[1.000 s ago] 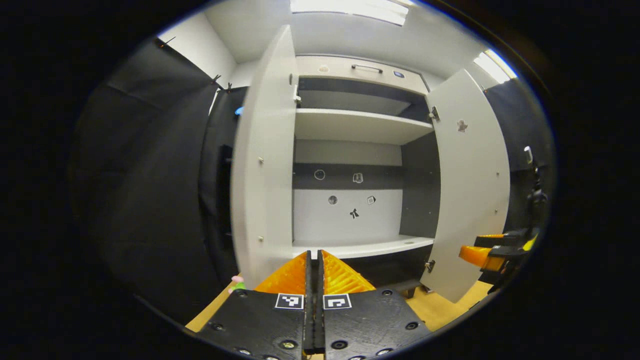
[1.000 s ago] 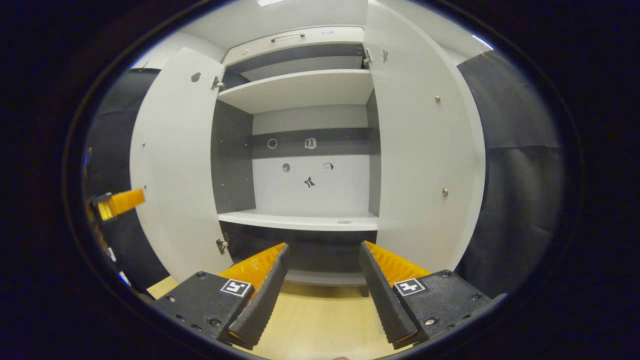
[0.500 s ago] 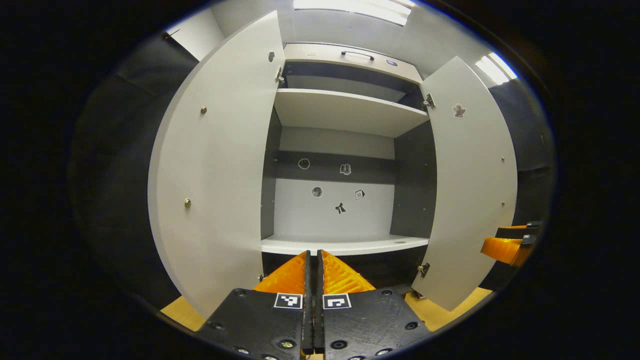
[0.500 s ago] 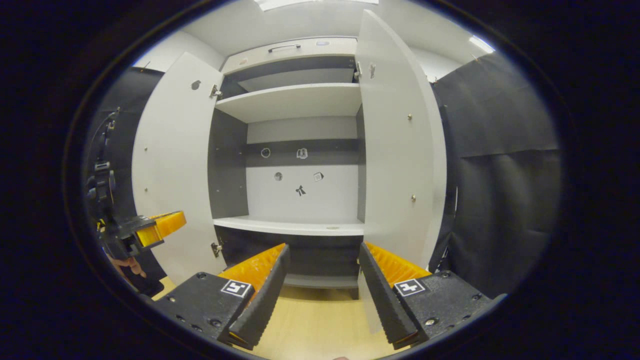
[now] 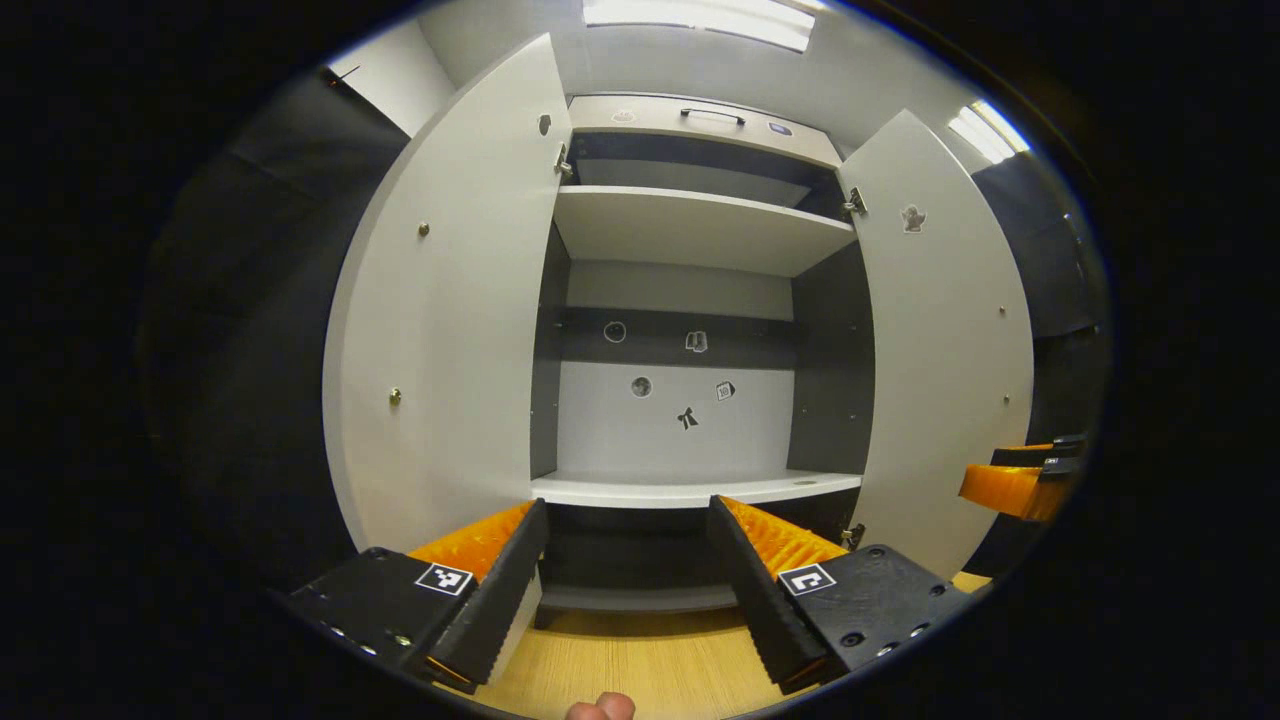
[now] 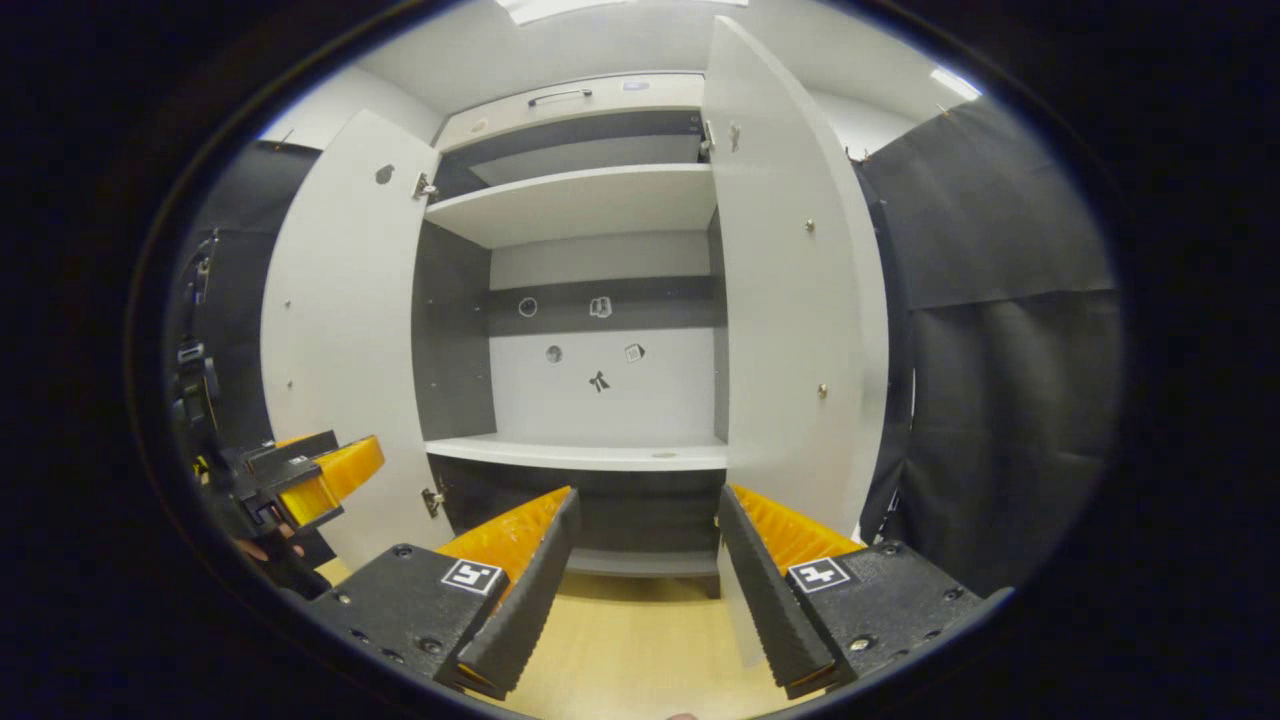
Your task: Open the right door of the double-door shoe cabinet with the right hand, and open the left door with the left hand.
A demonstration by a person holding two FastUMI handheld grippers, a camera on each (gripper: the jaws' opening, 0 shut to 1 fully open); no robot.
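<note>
- Shoe cabinet (image 5: 690, 330) sits straight ahead of both grippers, on the wooden floor (image 5: 640, 660); both doors are swung out, shelves bare.
- Left gripper (image 5: 628, 560): fingers apart, nothing between them, clear of the left door (image 5: 450, 330).
- Right gripper (image 6: 645, 560): fingers apart too, holding nothing; the right door (image 6: 790, 300) stands just beside its right finger.
- Task looks essentially done, since both doors are open.
- Risk 1: the right door's free edge sits near the right gripper, so a sideways move on pull-back could knock the door partway closed.
- Risk 2: the doors might drift back on their hinges (image 5: 852, 205); can't tell from here whether they hold.
- Risk 3: a left gripper swing outward could clip the left door panel.
- Orientation: cabinet opening faces the grippers; each door's long axis is vertical, with inner faces turned toward each other across the opening.
</note>
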